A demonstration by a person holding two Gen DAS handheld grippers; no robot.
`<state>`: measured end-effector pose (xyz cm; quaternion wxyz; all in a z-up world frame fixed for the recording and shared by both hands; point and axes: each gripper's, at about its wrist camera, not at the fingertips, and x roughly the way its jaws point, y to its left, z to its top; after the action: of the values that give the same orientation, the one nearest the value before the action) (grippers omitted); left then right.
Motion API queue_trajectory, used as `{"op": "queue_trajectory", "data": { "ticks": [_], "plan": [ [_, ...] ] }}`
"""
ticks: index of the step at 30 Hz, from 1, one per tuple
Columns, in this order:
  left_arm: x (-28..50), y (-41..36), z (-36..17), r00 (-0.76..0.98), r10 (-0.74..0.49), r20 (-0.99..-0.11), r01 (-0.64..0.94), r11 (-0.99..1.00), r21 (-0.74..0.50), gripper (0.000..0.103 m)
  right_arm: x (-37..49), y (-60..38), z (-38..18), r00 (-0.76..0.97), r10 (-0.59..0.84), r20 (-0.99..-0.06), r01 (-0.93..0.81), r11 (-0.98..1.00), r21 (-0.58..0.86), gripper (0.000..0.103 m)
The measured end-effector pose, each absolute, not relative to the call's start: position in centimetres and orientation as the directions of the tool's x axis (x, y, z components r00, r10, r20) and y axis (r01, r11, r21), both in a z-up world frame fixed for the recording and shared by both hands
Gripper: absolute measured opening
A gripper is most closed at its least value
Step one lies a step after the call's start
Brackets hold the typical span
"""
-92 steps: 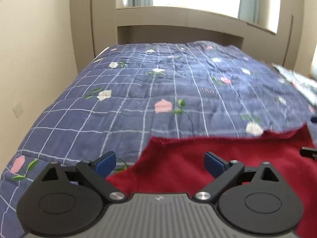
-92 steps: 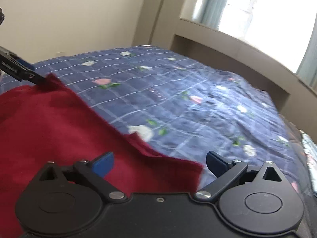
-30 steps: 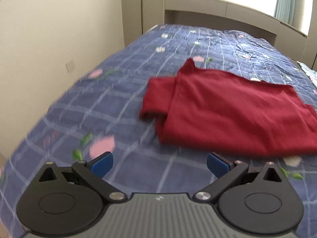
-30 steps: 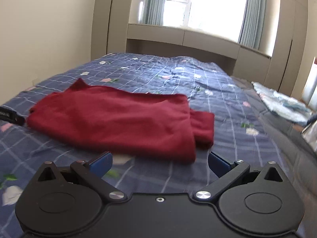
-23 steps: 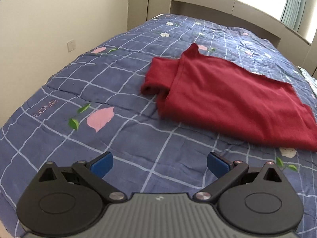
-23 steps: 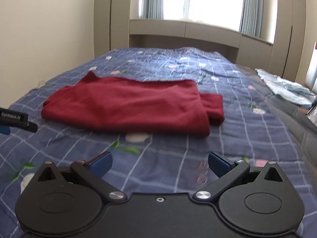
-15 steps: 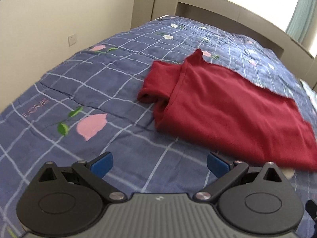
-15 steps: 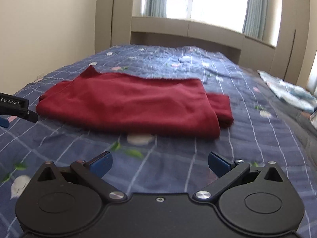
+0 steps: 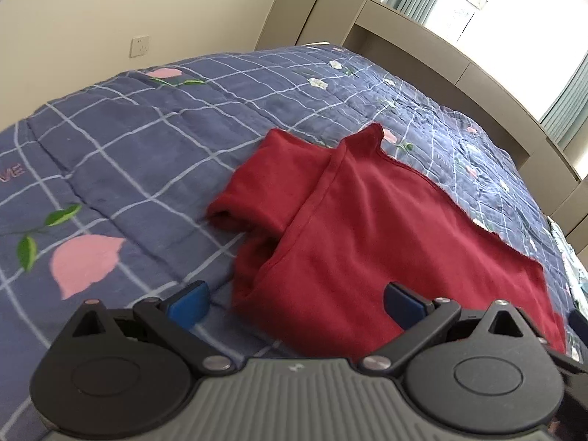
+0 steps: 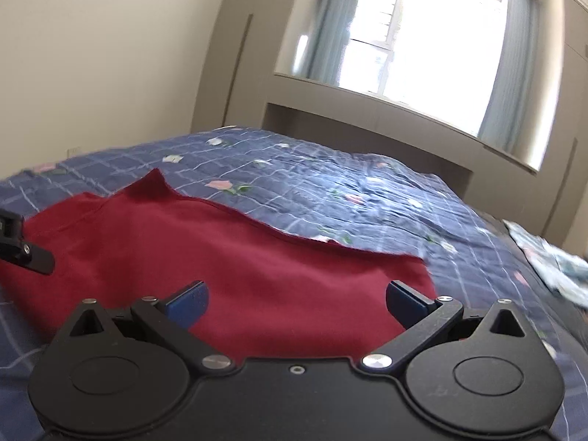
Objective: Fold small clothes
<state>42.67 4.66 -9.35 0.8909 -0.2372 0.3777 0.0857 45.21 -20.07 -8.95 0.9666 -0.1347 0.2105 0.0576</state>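
A dark red garment (image 9: 367, 228) lies folded flat on the bed, one sleeve tucked under at its left end. It also shows in the right wrist view (image 10: 228, 257). My left gripper (image 9: 294, 299) is open and empty, low over the garment's near left corner. My right gripper (image 10: 296, 297) is open and empty, low over the garment's near right part. The left gripper's finger shows at the left edge of the right wrist view (image 10: 22, 253).
The bed has a blue checked quilt (image 9: 147, 147) with pink flowers. A pale patterned cloth (image 10: 551, 261) lies at the bed's far right. A beige wall with a socket (image 9: 139, 45) stands left; a window ledge (image 10: 386, 110) is beyond the bed.
Both grippers have moved forward and down toward the red garment, which now fills the space between the fingers. The garment itself lies as before.
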Motion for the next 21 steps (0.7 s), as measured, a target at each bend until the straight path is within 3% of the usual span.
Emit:
{"op": "queue_trajectory", "data": {
  "ticks": [12,21],
  "plan": [
    [43.6,4.2,-9.8,0.701,-0.023,-0.713,-0.339,0.869,-0.361,0.103,46.9,-17.6,-12.3,0.910,0.087,-0.405,-0.252,0.893,-0.374,0.102],
    [43.6,3.9,-9.9,0.705,-0.015,-0.709,-0.332,0.876,-0.349,0.103,47.3,-17.6,-13.2,0.906,0.083,-0.415,-0.252,0.893,-0.373,0.102]
  ]
}}
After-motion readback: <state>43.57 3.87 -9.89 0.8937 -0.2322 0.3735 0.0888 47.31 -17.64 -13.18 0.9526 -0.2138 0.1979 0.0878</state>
